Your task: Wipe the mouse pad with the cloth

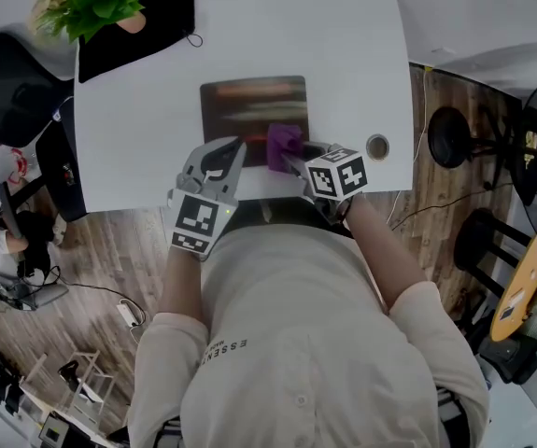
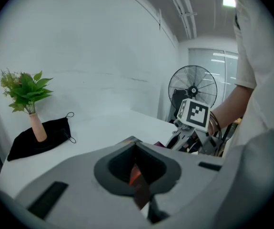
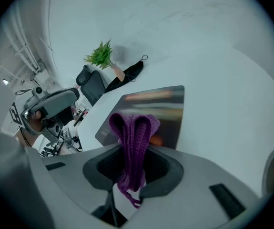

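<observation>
The only vessel in sight is a slim pink vase (image 2: 37, 128) at the left of the left gripper view. It holds a leafy green plant (image 2: 25, 90) and stands upright on a black fabric (image 2: 46, 138) with a thin cord loop.

In the head view a white table (image 1: 343, 54) fills the upper middle of the frame. The dark mouse pad (image 1: 254, 101), streaked with reddish bands, lies flat near the table's lower edge, at the centre. A standing fan (image 2: 193, 90) shows right of centre in the left gripper view, off the table. A small round grommet (image 1: 377, 146) is set in the tabletop to the right of the pad. Nothing lies on the pad's upper part.

The left gripper (image 1: 235, 147) sits at the pad's lower left corner. Its jaws are drawn together and appear to pinch the pad's edge, a dark reddish strip showing between them. The right gripper (image 3: 134, 168) is at the pad's lower right, its jaws clamped on a purple knitted cloth (image 3: 133, 137). The cloth bunches up beyond the jaw tips, with a loose strand trailing below, and in the head view it rests over the pad's lower right corner.
</observation>
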The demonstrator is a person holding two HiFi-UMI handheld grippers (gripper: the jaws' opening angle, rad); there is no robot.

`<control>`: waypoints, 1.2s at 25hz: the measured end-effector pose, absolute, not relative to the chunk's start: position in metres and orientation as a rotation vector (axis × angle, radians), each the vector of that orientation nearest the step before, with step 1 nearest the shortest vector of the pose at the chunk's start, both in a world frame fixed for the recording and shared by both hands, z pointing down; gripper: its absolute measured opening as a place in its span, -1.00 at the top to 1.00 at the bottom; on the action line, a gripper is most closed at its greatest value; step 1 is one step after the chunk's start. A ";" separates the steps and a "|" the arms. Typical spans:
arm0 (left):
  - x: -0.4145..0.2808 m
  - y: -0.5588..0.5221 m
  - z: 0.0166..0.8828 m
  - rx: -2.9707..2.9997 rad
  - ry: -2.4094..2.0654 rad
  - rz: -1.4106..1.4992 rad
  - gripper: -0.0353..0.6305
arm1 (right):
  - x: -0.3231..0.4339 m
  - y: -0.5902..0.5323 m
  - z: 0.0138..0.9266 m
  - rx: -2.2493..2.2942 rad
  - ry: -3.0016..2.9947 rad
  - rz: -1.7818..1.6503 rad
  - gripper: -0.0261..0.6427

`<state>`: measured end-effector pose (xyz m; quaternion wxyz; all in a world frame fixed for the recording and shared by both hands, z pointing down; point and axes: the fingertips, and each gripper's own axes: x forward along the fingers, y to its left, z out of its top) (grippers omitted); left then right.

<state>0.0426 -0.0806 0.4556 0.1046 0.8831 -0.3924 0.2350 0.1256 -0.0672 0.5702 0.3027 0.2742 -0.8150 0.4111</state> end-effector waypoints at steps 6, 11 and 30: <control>0.074 -0.070 0.456 2.603 -1.185 0.710 0.89 | 0.167 -0.066 0.570 0.746 -2.166 1.074 0.61; 0.089 -0.058 0.456 2.586 -1.212 0.688 0.89 | 0.193 -0.065 0.571 0.770 -2.164 1.065 0.61; 0.057 -0.065 0.417 2.650 -1.252 0.642 0.89 | 0.194 -0.094 0.516 0.985 -2.310 0.973 0.61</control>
